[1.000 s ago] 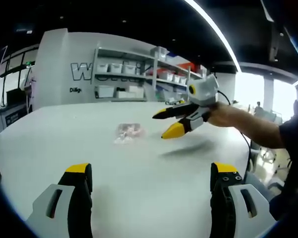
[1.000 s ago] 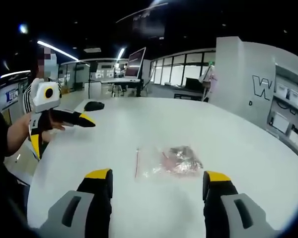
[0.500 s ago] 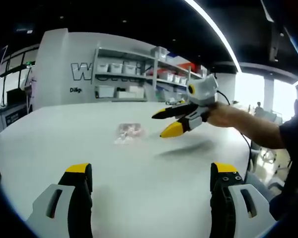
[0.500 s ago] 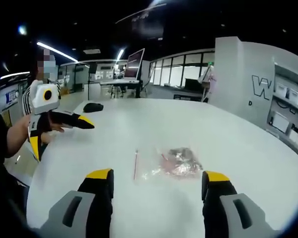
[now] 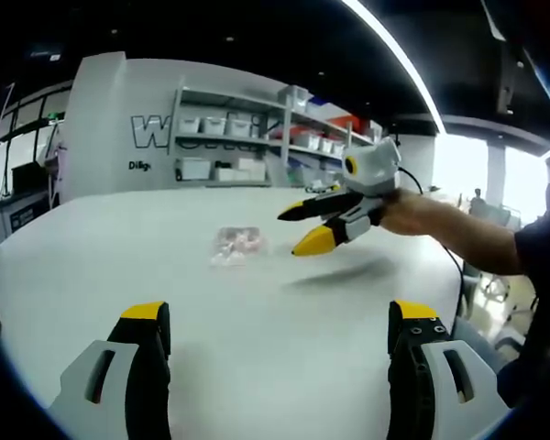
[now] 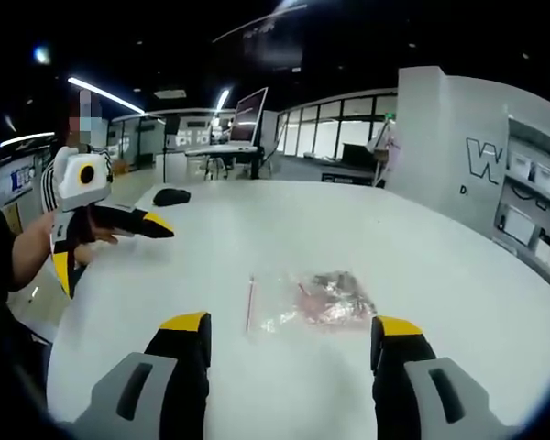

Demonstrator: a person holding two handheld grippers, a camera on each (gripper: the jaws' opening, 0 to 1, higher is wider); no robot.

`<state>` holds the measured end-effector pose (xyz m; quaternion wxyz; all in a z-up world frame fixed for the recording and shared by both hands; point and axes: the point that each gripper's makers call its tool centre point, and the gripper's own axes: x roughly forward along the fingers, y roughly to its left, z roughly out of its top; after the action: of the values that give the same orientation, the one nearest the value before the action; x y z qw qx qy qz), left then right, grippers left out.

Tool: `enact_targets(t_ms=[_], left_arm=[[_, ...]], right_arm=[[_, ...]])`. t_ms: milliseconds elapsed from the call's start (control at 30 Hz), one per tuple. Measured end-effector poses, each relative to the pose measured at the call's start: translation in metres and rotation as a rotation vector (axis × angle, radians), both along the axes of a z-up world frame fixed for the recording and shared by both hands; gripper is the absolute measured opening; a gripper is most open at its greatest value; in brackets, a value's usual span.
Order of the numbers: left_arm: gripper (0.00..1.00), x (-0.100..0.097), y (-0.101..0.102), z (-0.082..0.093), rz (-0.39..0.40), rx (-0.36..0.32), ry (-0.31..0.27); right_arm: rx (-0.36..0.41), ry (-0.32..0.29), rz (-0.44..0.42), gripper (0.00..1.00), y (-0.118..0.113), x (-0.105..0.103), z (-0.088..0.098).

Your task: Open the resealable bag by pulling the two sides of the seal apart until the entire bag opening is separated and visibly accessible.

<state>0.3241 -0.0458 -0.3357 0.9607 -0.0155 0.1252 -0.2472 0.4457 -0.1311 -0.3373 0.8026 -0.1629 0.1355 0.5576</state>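
A: Where's the bag?

B: resealable bag (image 6: 313,301) lies flat on the white surface (image 6: 257,229), just ahead of the right gripper (image 6: 289,335), roughly between its jaws in that view. In the left gripper view it sits further off (image 5: 237,245), near the right gripper's tips (image 5: 298,227).

A: Jaws?

B: Both wide, holding nothing. left gripper (image 5: 280,321) is well back from the bag; it also appears in the right gripper view, off to the side (image 6: 151,225), jaws parted.

A: How will it handle?

B: Looks like thin clear film, light, floppy, probably slick. Small pinkish contents (image 6: 335,298) bunched at one end, so that end is a bit heavier. A thin reddish line (image 6: 250,302) at the other end is likely the seal.

A: Where to grab?

B: I'd say one lip each, just beside that line. The film lies flat on the surface, so picking out a single layer could be fiddly. Whether the seal is shut, can't tell.
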Motion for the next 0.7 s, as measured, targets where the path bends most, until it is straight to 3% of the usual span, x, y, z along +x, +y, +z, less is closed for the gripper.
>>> enact_targets(t_ms=[700], left_arm=[[0.98,0.0009,0.0025,0.0015,0.002,-0.008,-0.003]], right_arm=[[-0.007,-0.009,0.004,0.68,0.0047,0.0022,0.0002]])
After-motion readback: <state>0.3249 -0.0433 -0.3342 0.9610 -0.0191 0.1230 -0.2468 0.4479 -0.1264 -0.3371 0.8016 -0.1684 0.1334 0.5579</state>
